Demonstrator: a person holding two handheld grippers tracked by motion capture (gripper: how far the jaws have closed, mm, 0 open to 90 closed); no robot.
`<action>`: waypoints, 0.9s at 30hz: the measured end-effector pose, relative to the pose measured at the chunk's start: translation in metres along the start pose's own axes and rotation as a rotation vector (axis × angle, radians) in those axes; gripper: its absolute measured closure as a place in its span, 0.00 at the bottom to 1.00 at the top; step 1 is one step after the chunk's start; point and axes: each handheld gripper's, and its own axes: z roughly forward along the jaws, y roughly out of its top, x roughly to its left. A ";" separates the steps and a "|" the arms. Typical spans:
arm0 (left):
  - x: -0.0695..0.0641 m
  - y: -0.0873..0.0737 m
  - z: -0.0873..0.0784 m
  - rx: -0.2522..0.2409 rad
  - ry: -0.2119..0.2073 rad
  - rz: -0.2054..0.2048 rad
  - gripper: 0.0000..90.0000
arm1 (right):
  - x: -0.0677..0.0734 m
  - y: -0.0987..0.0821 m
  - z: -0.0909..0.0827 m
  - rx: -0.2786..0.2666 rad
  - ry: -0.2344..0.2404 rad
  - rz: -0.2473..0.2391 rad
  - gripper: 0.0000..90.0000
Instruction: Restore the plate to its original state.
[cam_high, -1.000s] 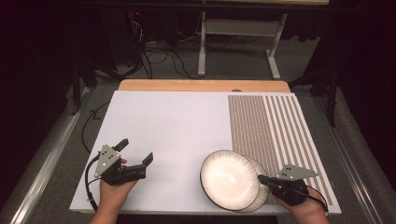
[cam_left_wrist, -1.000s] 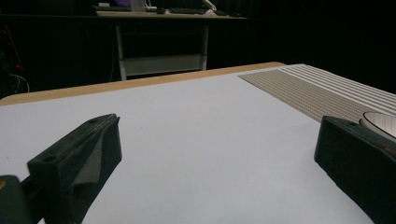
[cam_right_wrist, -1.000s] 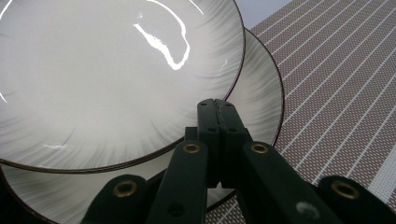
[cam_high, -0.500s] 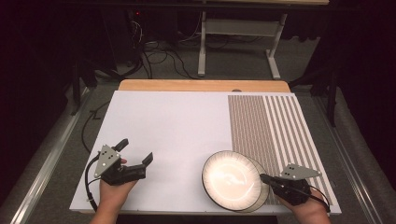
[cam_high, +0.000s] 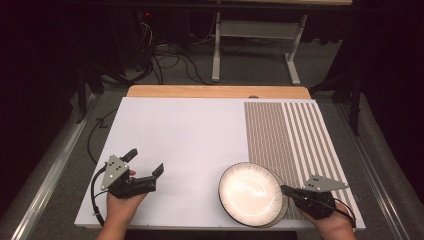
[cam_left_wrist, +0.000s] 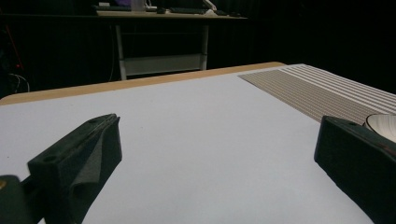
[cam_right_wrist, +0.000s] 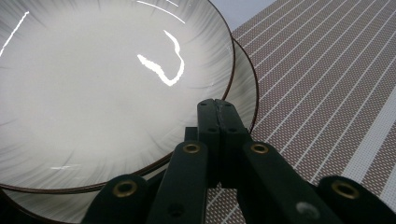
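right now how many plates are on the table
2, stacked at the near right: the top plate sits on a lower plate whose rim peeks out at its right, by the right gripper. More underneath could be hidden.

Left tool (cam_left_wrist: 219, 154) gapes wide over white table (cam_left_wrist: 196, 140).

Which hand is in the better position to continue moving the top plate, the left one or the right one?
Right. The right gripper is shut on the rim of the top plate, above the lower plate. The left gripper is open and far away on the white board.
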 end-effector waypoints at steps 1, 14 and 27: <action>0.000 0.000 0.000 0.000 -0.001 0.001 0.02 | 0.000 0.000 -0.001 0.000 -0.001 0.001 1.00; 0.000 0.000 0.001 0.009 -0.003 0.003 0.02 | -0.010 -0.001 -0.012 -0.056 -0.046 0.060 1.00; 0.000 0.000 0.001 0.020 -0.003 0.013 0.02 | -0.029 -0.006 -0.026 -0.147 -0.139 0.121 0.92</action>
